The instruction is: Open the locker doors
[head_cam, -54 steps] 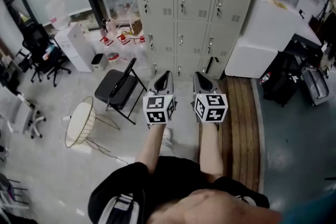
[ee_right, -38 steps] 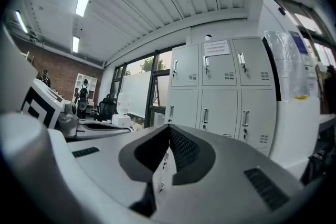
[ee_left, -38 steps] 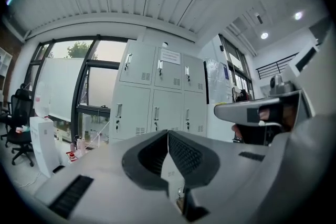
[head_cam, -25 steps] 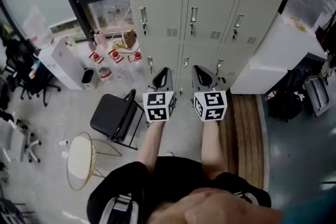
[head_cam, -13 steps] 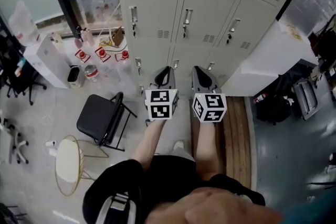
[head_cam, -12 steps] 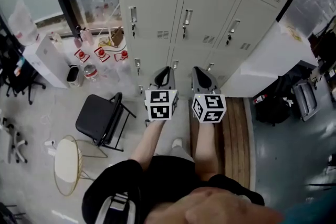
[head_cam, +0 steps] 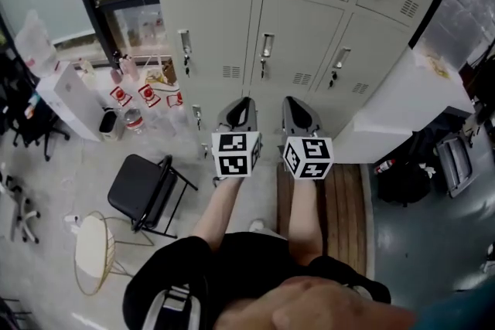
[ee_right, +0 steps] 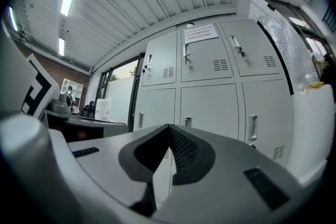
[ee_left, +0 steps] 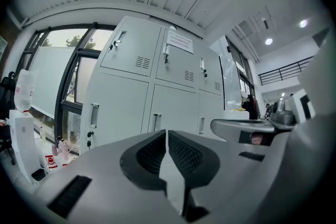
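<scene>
The grey locker bank [head_cam: 298, 27] stands straight ahead with all visible doors closed; each door has a vertical handle, such as the middle handle [head_cam: 265, 47] and the left handle [head_cam: 184, 43]. My left gripper [head_cam: 238, 106] and right gripper [head_cam: 297, 106] are held side by side in front of the lower doors, apart from them. Both are shut with nothing between the jaws. In the left gripper view the left gripper [ee_left: 167, 132] points at the locker doors [ee_left: 157, 92]. In the right gripper view the right gripper [ee_right: 169, 126] faces the middle column [ee_right: 210, 102].
A black folding chair [head_cam: 143, 189] and a round wire stool [head_cam: 93, 251] stand on the floor at the left. Bottles [head_cam: 128, 96] cluster by the window. A white cabinet [head_cam: 402, 100] adjoins the lockers on the right, and a wooden platform [head_cam: 344, 197] lies before it.
The person has walked closer to the lockers, which now fill more of the head view. Chair and stool have slid toward the lower left. Both grippers stay shut and side by side.
</scene>
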